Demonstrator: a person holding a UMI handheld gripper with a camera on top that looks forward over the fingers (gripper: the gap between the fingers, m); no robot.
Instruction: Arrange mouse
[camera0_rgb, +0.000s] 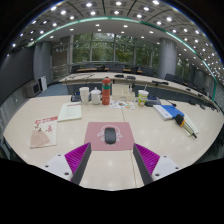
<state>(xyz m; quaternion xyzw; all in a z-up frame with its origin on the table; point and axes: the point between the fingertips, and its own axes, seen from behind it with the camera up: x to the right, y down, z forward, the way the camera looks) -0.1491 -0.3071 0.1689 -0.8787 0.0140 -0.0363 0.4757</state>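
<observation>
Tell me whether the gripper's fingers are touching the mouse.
Apart. The gripper view shows the mouse lying on its pink mouse pad ahead of the gripper, with bare table between it and both open fingers.

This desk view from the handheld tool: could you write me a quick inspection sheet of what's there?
Surface: pale cream tabletop, broad, in a meeting room.
Job's things: dark oval computer mouse lying on a pink rectangular mouse mat, just ahead of the tool, apart from its fingers.
Clutter: tall orange-and-green bottle, white cups, papers, blue-and-white items beyond the mat.
Tool: tool open, holding nothing.
Cables: nothing seen.
Surroundings: further desks, large windows, rows of ceiling lights.
</observation>
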